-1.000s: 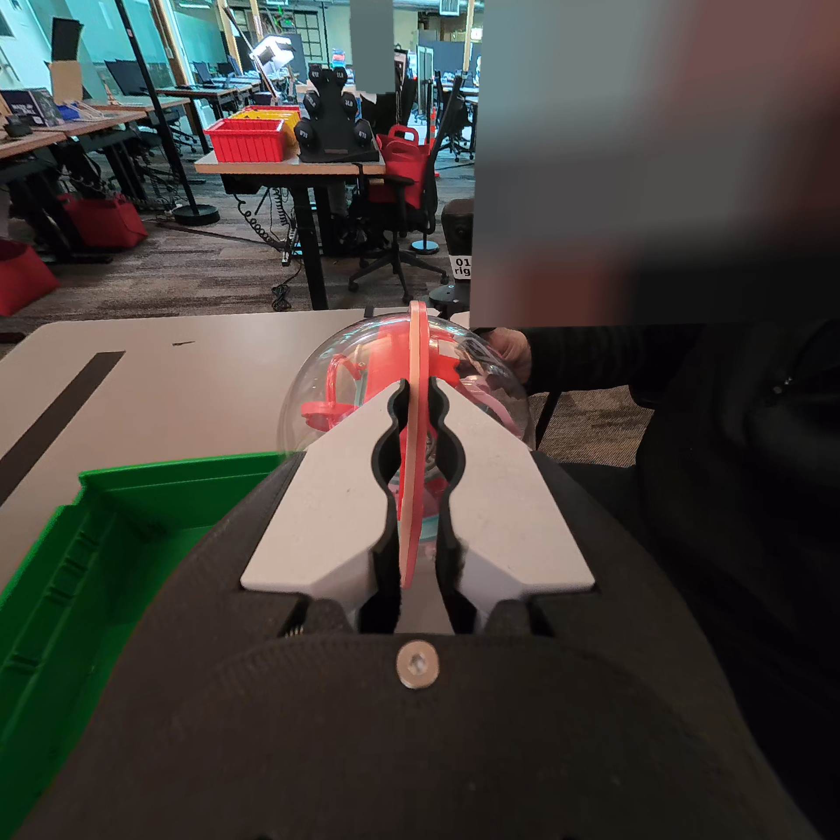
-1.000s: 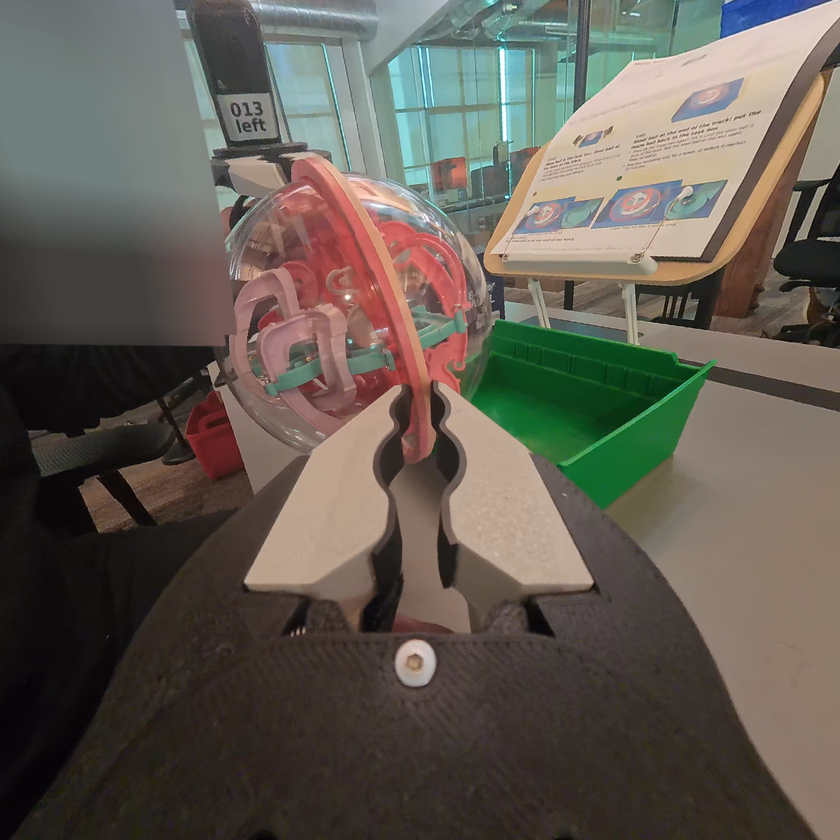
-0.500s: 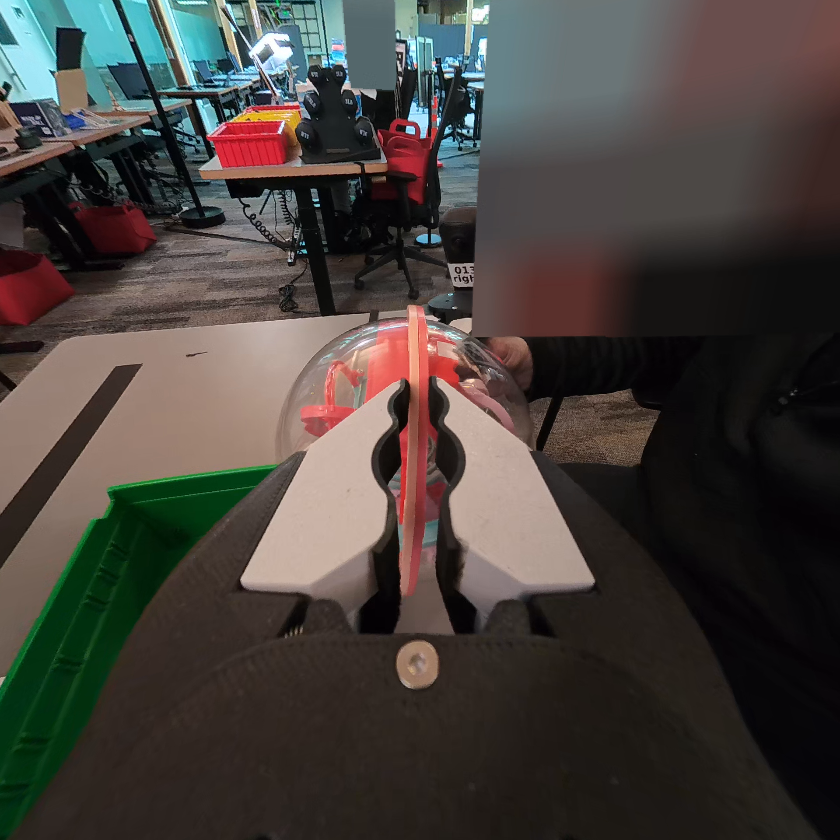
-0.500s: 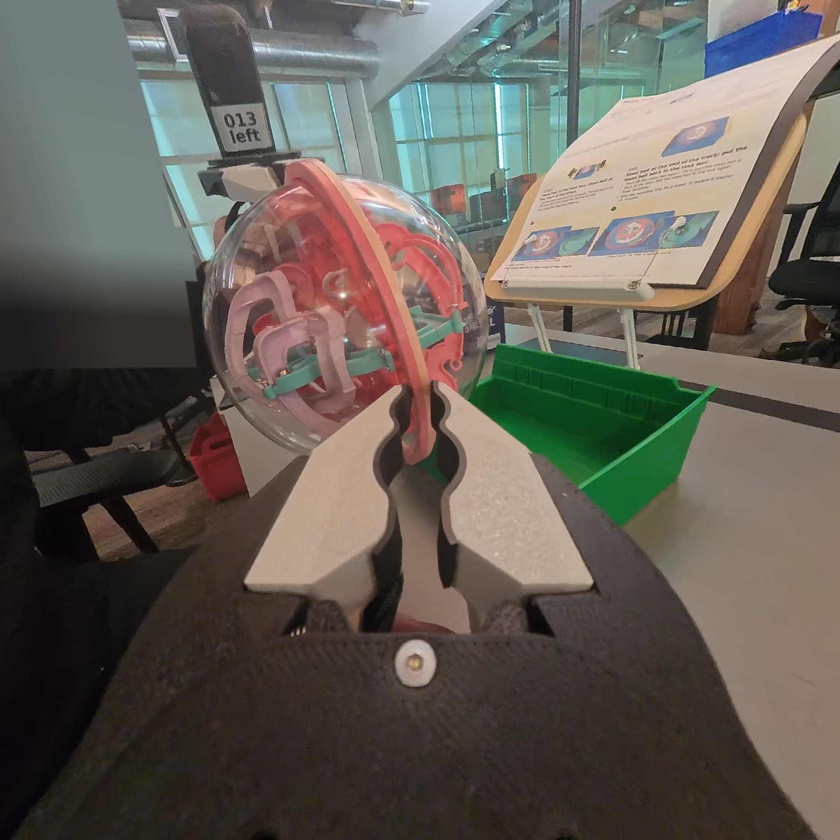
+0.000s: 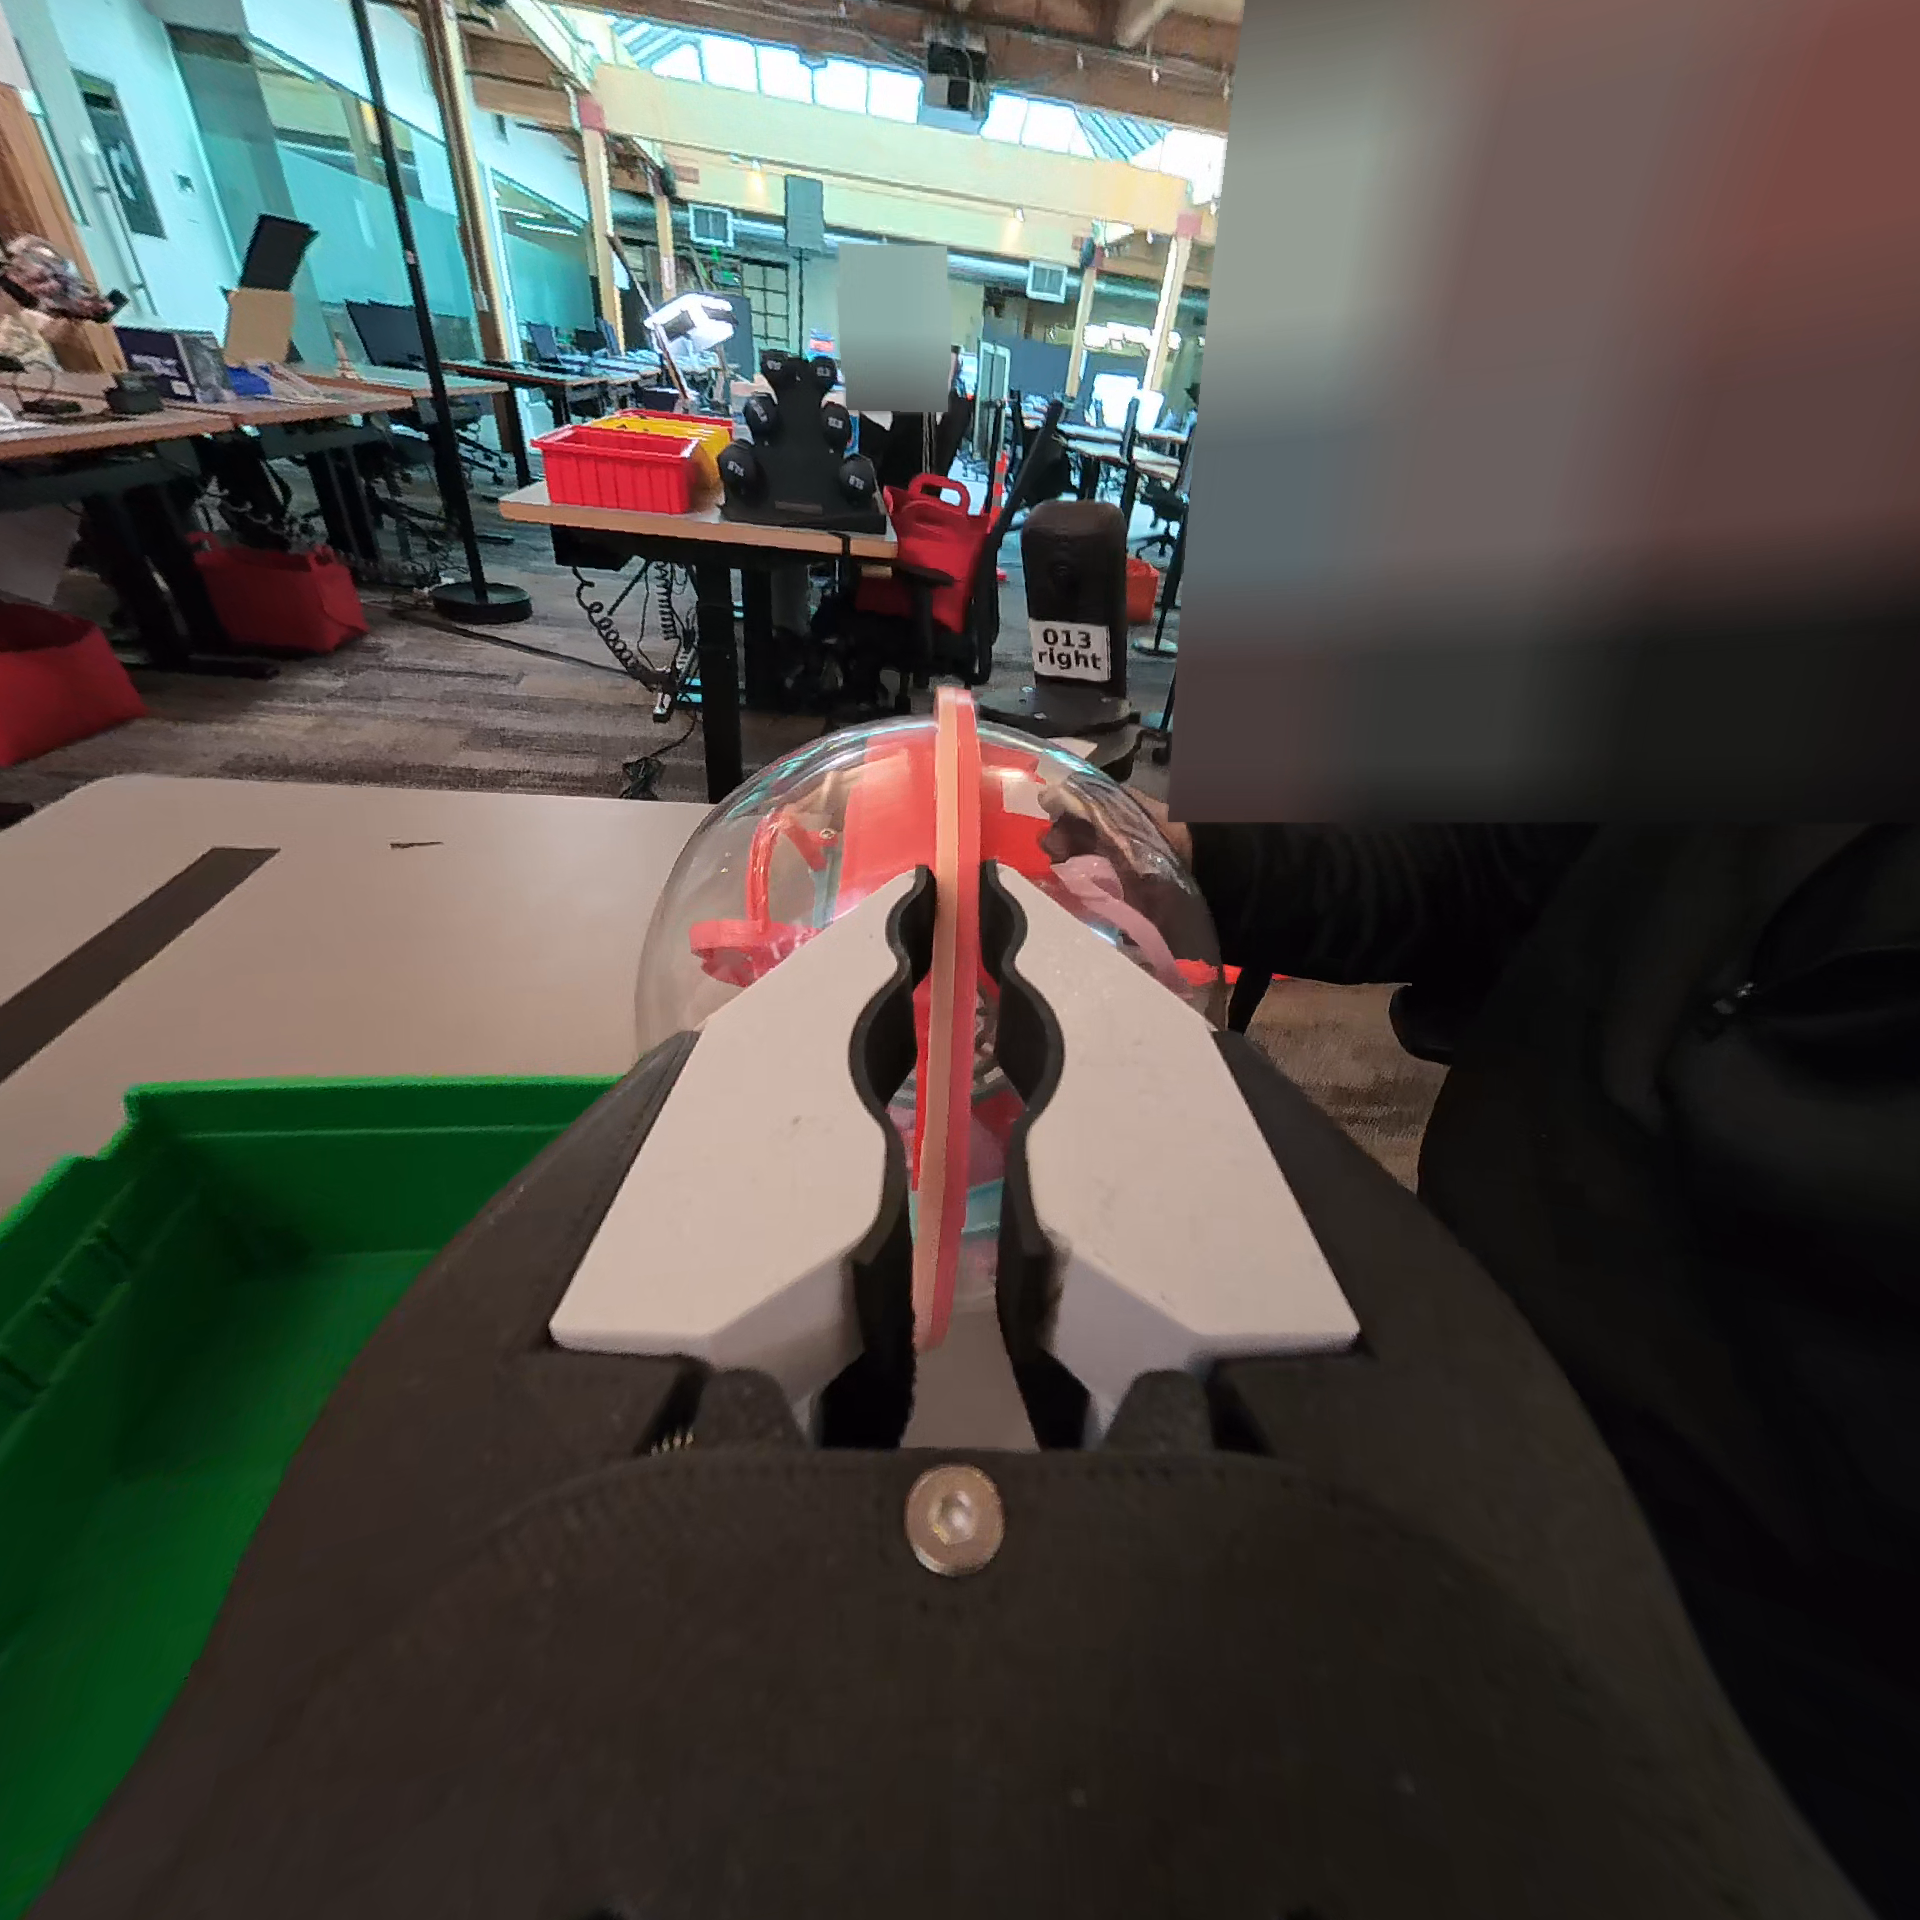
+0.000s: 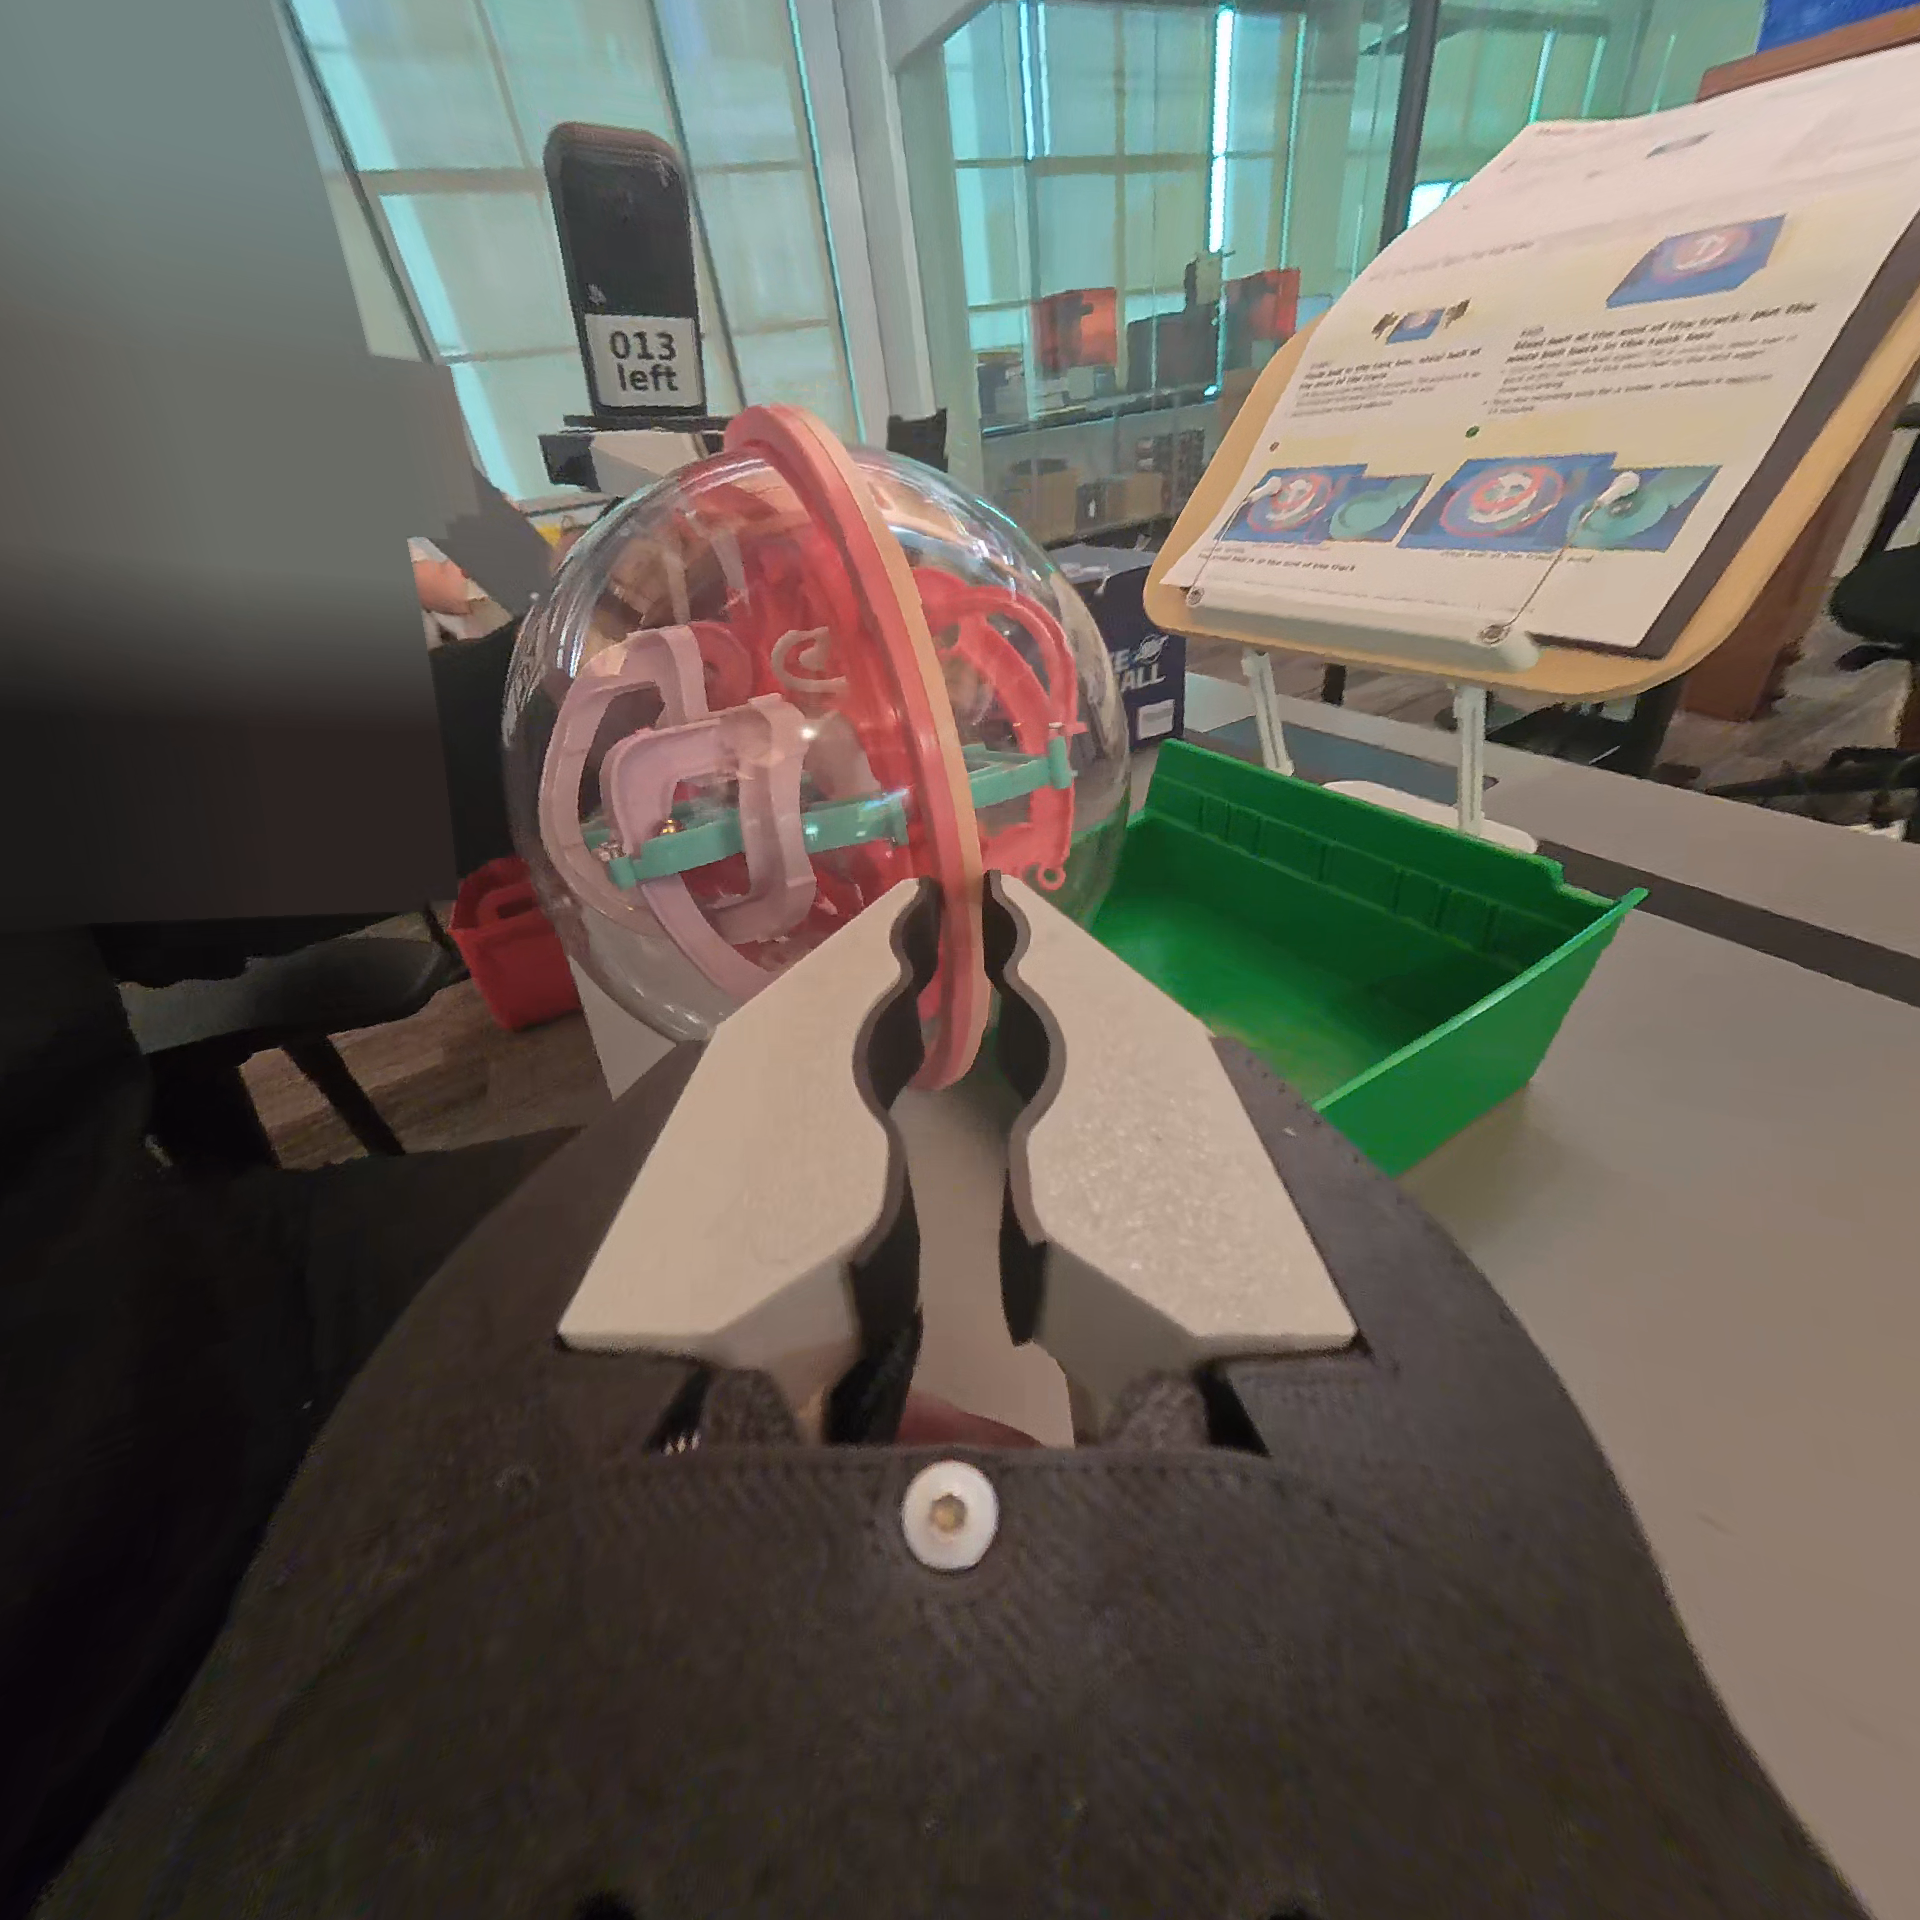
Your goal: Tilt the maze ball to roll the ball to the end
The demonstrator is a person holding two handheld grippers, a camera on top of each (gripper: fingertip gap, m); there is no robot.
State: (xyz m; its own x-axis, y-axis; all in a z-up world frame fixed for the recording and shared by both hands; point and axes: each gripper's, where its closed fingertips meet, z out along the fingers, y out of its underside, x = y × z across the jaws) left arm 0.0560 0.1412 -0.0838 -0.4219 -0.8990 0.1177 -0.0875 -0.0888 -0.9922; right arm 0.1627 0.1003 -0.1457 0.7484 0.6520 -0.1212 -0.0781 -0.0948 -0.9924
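The maze ball point(image 6: 810, 748) is a clear sphere with pink, red and teal tracks inside and a red-and-tan rim point(image 6: 883, 665) around its middle. It is held in the air between both grippers. My right gripper point(image 6: 954, 894) is shut on the rim's lower edge. My left gripper point(image 5: 956, 883) is shut on the rim point(image 5: 954, 810) from the opposite side, and the maze ball point(image 5: 831, 894) bulges to both sides of its fingers. A small metal ball point(image 6: 670, 828) sits on the teal track at the left. The left gripper's body point(image 6: 623, 312) shows behind the sphere in the right wrist view.
A green bin point(image 6: 1351, 935) stands on the grey table point(image 6: 1714, 1195) right of the ball; it also shows in the left wrist view point(image 5: 156, 1299). An instruction board on a stand point(image 6: 1558, 416) is behind it. A person in dark clothes point(image 5: 1662, 1143) is close by.
Both grippers have kept their hold on the rim. The ball has been raised and tilted a little, so the teal track now lies more level and the bin sits lower in both views.
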